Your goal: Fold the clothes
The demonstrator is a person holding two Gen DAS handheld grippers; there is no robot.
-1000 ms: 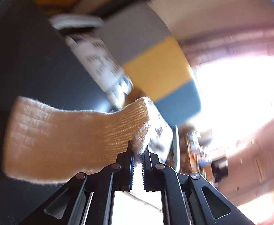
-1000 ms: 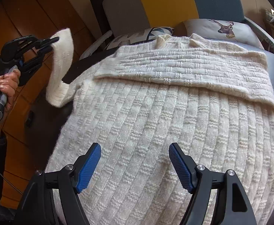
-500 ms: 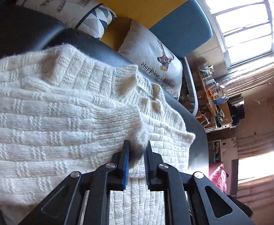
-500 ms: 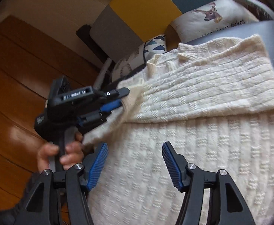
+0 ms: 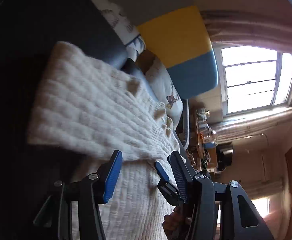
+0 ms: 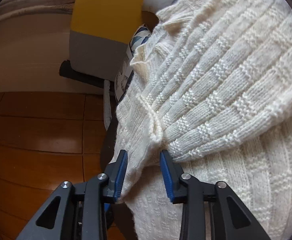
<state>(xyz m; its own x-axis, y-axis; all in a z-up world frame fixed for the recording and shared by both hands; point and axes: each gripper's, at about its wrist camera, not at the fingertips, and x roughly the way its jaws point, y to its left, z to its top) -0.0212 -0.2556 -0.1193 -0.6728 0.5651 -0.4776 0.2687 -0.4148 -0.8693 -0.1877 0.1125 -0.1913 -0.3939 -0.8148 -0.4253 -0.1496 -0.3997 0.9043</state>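
A cream knitted sweater (image 6: 215, 90) lies spread on a black sofa seat (image 5: 66, 30), one sleeve (image 5: 90, 104) folded across its body. My left gripper (image 5: 146, 177) hovers over the sleeve's end with its jaws opening and no cloth between them. Beyond the gap shows one blue finger of the right gripper (image 5: 161, 172), with a hand (image 5: 172, 223) on its handle. In the right wrist view my right gripper (image 6: 144, 177) straddles the sweater's side edge below the armpit seam. Its jaws are closing, and a bunched ridge of knit stands between the pads.
A grey, yellow and blue backrest (image 5: 177, 40) and a deer-print cushion (image 5: 165, 88) stand behind the sweater. Wooden floor (image 6: 36, 130) lies beside the sofa. A cluttered table (image 5: 203, 132) and a bright window (image 5: 251, 78) are farther off.
My left gripper carried the sleeve cuff over the body, let it go and drew back with jaws widening. My right gripper rolled, moved to the sweater's side edge and narrowed around it.
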